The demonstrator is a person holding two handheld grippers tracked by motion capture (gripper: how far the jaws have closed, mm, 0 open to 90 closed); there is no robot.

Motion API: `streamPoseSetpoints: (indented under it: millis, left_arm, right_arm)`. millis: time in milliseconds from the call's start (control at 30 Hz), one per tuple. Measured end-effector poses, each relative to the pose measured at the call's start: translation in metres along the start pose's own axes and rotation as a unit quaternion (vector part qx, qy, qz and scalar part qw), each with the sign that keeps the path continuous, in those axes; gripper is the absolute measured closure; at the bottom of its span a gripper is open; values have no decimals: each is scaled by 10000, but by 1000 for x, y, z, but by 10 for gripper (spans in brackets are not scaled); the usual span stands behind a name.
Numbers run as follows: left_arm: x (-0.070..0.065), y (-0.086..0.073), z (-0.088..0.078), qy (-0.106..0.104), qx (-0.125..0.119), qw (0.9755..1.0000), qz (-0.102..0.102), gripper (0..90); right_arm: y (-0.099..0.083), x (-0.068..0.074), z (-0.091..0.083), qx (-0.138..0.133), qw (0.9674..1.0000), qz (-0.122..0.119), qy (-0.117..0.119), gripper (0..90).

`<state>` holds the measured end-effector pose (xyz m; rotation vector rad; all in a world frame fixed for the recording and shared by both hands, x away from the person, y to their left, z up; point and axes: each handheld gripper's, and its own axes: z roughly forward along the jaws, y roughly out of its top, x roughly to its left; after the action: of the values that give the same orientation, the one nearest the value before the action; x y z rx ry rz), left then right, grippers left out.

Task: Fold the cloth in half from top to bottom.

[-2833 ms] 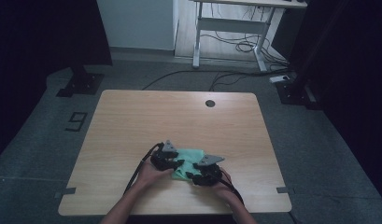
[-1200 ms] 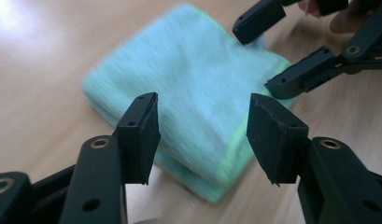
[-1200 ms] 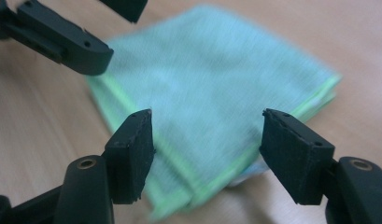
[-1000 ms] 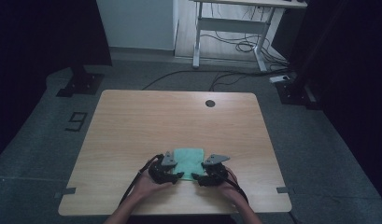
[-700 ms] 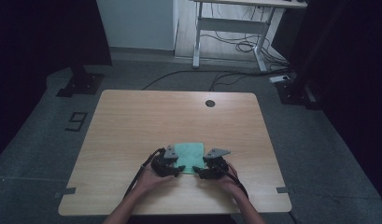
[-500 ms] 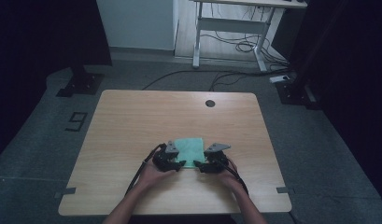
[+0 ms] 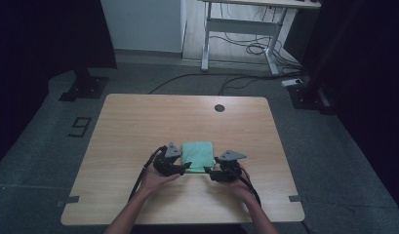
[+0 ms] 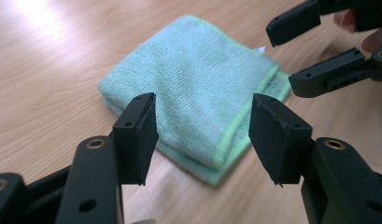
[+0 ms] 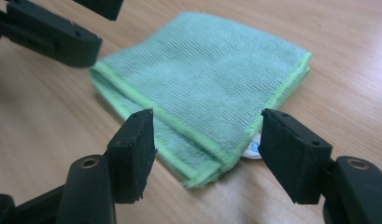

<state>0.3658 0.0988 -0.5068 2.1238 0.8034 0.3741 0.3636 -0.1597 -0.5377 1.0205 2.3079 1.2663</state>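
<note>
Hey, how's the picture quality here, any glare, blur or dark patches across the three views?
High view: dim overall, room edges almost black, the table evenly lit. Left gripper view: bright glare on the wood at top left, the green cloth fairly sharp, the near jaws soft. Right gripper view: the cloth's near corner slightly blurred, its weave crisp farther back.

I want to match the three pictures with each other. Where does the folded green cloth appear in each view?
High view: the folded green cloth lies on the table near its front edge, between the two grippers.
Left gripper view: upper middle, beyond the open jaws.
Right gripper view: upper middle, beyond the open jaws.
Shared landmark: the wooden table under the cloth.
</note>
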Motion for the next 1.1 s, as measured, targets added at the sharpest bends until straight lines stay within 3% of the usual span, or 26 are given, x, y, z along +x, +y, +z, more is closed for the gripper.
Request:
streamPoseSetpoints:
  millis: [333,633,833,1100]
  left_arm:
    - [-11,-28,-37,72,-133,9998,-138,413]
    - [-17,-62,-59,248,-113,9992,-299,410]
    - [-18,-80,-66,262,-87,9988,-403,408]
    - [-17,-84,-67,283,-65,9986,-433,403]
  right_arm:
    - [-19,13,-30,-380,9992,87,88,352]
    - [-43,19,-54,-414,9990,178,-40,349]
    - [-58,25,-63,-324,9994,135,-81,347]
    - [-56,30,-67,-380,9992,65,-109,332]
